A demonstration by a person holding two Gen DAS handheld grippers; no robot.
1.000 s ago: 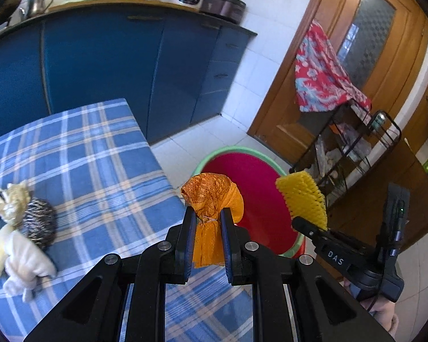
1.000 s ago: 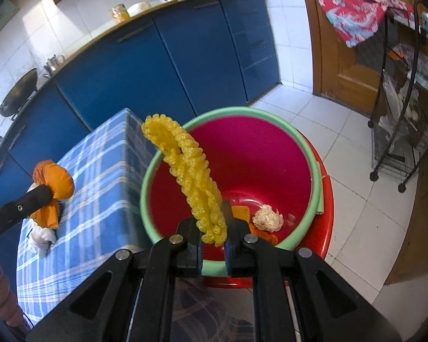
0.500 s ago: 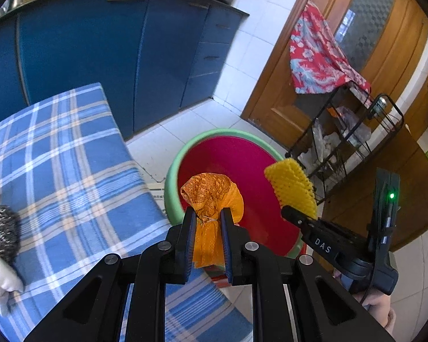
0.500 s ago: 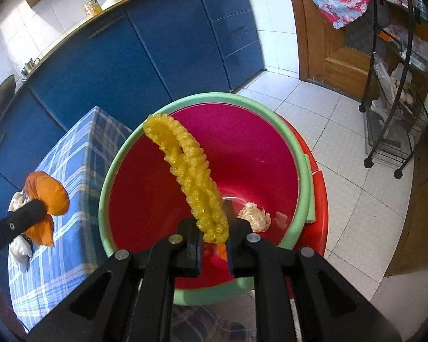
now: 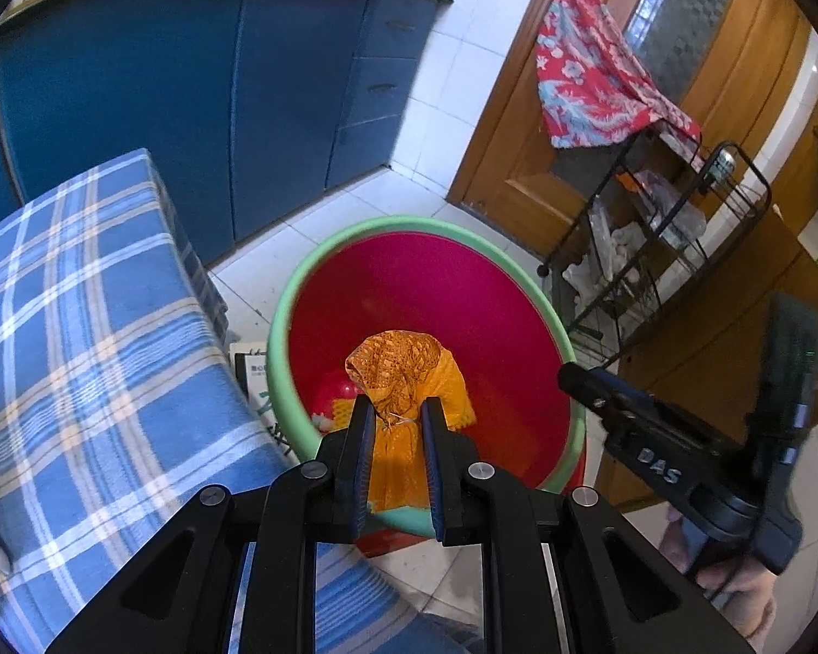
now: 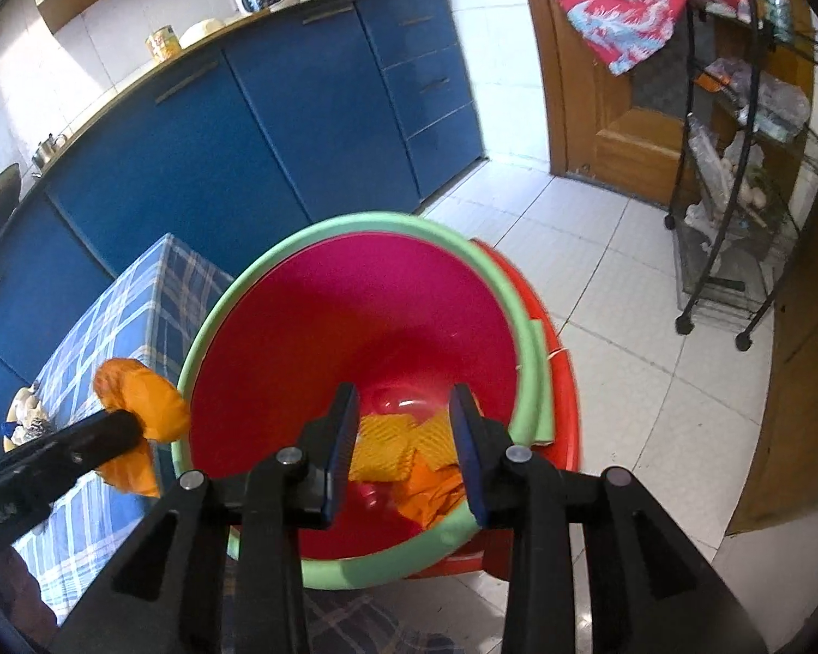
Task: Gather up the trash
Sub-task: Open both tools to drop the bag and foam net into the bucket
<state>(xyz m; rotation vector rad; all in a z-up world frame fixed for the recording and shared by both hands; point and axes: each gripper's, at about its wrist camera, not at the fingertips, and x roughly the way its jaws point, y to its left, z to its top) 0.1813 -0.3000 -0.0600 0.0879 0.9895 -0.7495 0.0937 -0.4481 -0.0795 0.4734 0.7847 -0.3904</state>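
Pinching the orange bag (image 5: 403,376) at its knotted neck, left gripper (image 5: 397,438) holds it centre-frame over the red bin (image 5: 354,250); looks light, soft, crumply—neck grip suits; right gripper (image 6: 403,447) spread wide, empty.

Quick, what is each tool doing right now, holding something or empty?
Left tool: closed on the orange bag.
Right tool: open and empty, above the red bin.

Orange bag (image 5: 403,376) crumpled, knotted, held above red bin (image 5: 496,321), yellow foam net (image 6: 382,447) lying at bin bottom
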